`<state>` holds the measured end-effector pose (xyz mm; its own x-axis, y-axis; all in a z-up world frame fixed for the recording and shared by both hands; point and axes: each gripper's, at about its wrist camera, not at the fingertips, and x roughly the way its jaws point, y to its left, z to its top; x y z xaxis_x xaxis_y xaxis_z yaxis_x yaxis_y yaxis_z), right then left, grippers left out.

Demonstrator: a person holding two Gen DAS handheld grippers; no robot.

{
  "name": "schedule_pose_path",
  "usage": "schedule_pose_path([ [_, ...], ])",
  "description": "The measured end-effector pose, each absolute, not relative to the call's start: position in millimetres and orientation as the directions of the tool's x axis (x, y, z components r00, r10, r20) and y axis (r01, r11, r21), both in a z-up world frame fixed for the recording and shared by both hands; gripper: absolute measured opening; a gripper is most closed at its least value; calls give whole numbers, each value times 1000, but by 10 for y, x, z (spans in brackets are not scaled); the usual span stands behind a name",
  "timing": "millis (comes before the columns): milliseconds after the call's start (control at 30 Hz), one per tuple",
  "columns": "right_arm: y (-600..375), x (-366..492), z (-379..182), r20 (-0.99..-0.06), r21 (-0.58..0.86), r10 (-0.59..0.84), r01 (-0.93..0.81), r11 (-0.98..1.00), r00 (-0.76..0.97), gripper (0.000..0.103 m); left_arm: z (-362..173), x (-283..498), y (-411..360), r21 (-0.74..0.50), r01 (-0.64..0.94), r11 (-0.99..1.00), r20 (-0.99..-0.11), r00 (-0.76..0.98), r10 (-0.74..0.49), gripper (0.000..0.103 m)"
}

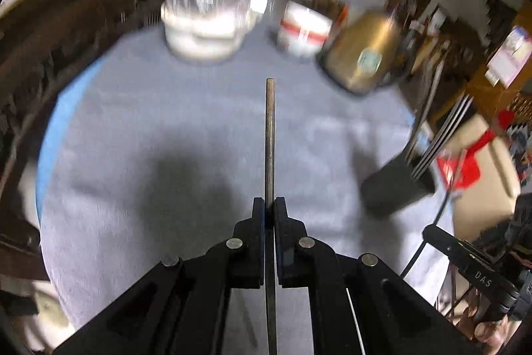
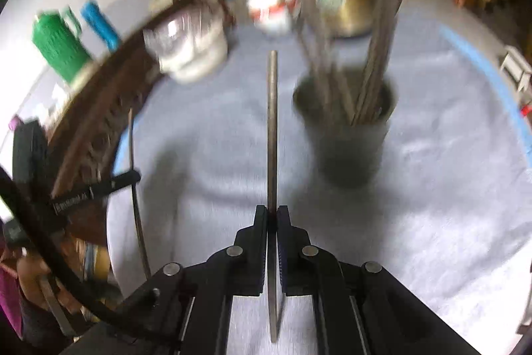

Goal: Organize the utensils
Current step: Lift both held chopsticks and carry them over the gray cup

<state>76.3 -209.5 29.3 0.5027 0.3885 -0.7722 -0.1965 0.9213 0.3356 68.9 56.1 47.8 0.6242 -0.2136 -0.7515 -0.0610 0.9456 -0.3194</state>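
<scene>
Utensil handle (image 1: 270,135), thin grey metal seen edge-on, clamped in shut left gripper (image 1: 269,205) above grey cloth (image 1: 166,122). Right gripper (image 2: 272,213) pinches a second utensil (image 2: 272,128); both working ends cut off. Dark holder (image 2: 349,135) with cutlery beyond. Blurred: white jar (image 1: 202,35), gold container (image 1: 362,52).

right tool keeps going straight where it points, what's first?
Likely the bare grey tablecloth; depth is unclear. The right tool, shut on a metal utensil, points left of the dark utensil cup.
</scene>
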Motion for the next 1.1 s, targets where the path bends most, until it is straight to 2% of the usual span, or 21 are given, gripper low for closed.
schedule_pose_path([
  [167,-2310,546,526,-632,241,258,-131,962,731,6,558,536,576,-237,-63,969,-633,767,-105,5],
  [367,-2435,417,470,-571,182,170,-78,980,803,7,405,437,391,-168,-84,982,-531,847,-18,5],
  [900,-2282,87,531,-545,177,213,-137,975,811,6,284,52,506,-181,-80,980,-518,855,-26,5],
  [1100,-2263,84,514,-543,183,214,-135,974,812,6,451,211,505,-201,-100,975,-457,889,-3,5],
])
